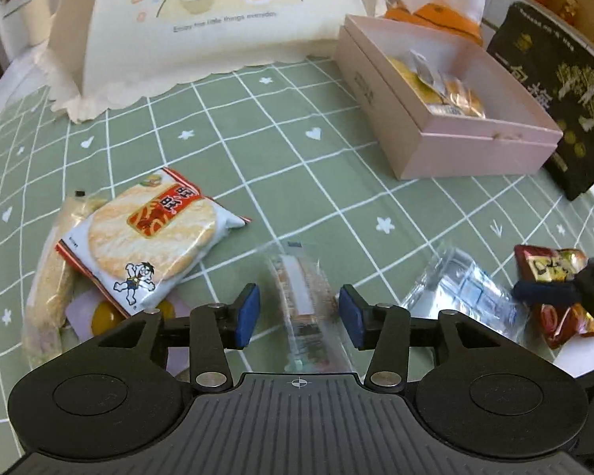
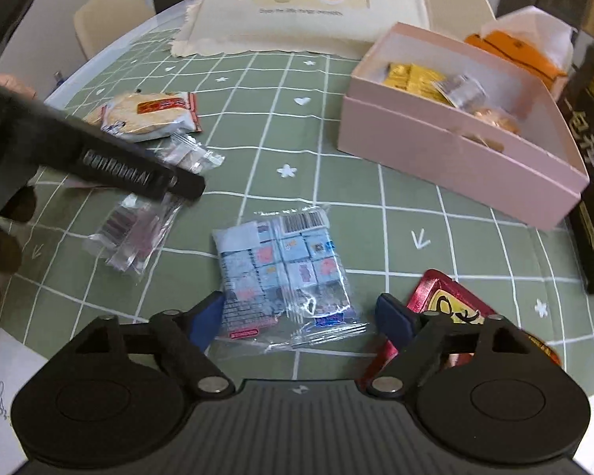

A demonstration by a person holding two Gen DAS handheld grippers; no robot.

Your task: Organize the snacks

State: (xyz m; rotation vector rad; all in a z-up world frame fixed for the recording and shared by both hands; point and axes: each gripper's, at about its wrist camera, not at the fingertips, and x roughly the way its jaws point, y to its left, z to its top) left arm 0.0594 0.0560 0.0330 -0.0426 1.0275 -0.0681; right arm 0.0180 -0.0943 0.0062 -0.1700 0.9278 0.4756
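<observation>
My left gripper points steeply downward, its blue pads standing apart with a clear gap between them, pressing on nothing. My right gripper tilts down as well, jaws spread wide, its blue pads free of any contact. In the right wrist view my left gripper's black finger reaches in from the left edge; fingers of my hand show behind it.

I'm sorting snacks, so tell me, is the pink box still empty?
No, the pink box already holds several wrapped snacks, gold and clear.
</observation>
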